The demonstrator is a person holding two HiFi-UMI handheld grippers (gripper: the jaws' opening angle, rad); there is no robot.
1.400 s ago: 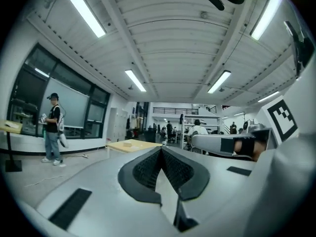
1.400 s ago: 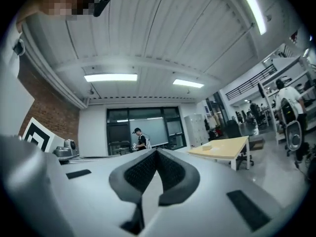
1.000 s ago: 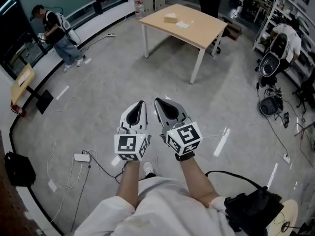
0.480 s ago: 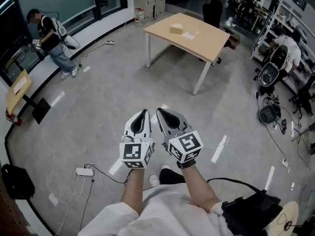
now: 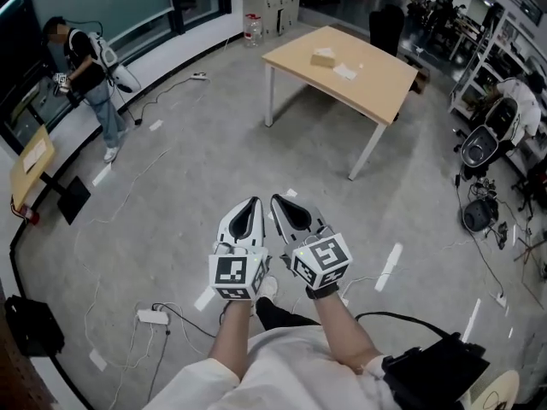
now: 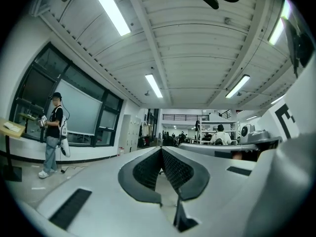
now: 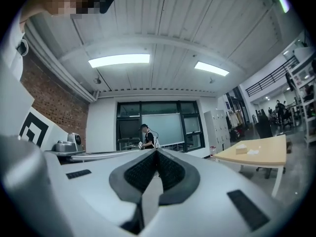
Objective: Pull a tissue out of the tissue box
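Observation:
A tan tissue box (image 5: pixel 323 56) stands on a light wooden table (image 5: pixel 376 88) far ahead across the floor, with a white tissue (image 5: pixel 345 71) lying flat beside it. Both grippers are held side by side at waist height, pointing level toward the table and well short of it. My left gripper (image 5: pixel 250 202) is shut with nothing in it; its pads meet at the tip (image 6: pixel 161 150). My right gripper (image 5: pixel 276 200) is likewise shut and empty (image 7: pixel 157 152). The right gripper view shows the tissue box (image 7: pixel 241 149) on the table (image 7: pixel 261 158) at the right.
A person (image 5: pixel 90 71) stands by the windows at the left. Cables and a power strip (image 5: pixel 154 316) lie on the grey floor near my feet. A black bag (image 5: pixel 34 325) sits at the lower left. Chairs and gear (image 5: pixel 480 148) crowd the right side.
The view has advanced across the floor: the table now sits further right and lower in the picture. Both grippers stay side by side and shut.

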